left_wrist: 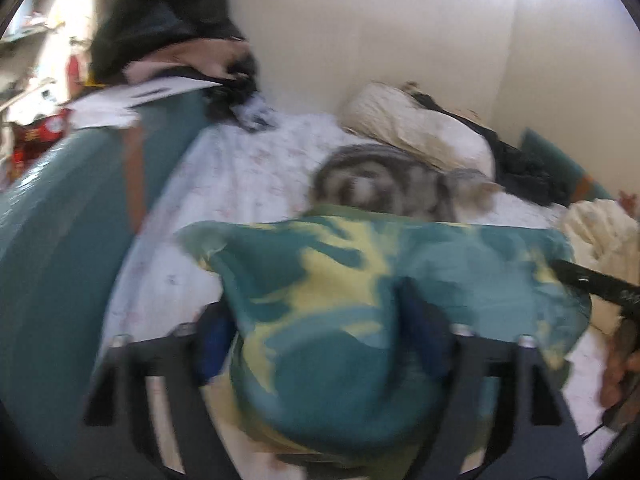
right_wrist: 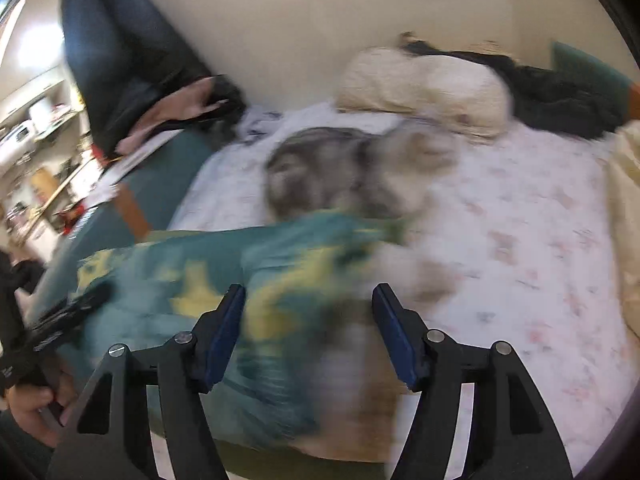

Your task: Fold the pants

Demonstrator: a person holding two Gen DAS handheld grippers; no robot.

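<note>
A bed (right_wrist: 520,216) covered by a white sheet with a faint floral print was seen. On it, teal-and-yellow pants (left_wrist: 340,288) were spread, with a grey striped cat (left_wrist: 384,184) lying just behind them. A cream pillow (right_wrist: 424,84) and dark clothing (right_wrist: 560,100) were placed against the wall.

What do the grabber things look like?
Both are alike. The left gripper and right gripper each have two black plastic fingers shaped like open triangles, silver round bolts on top, and flat dark blue pads on the inner sides.
</note>
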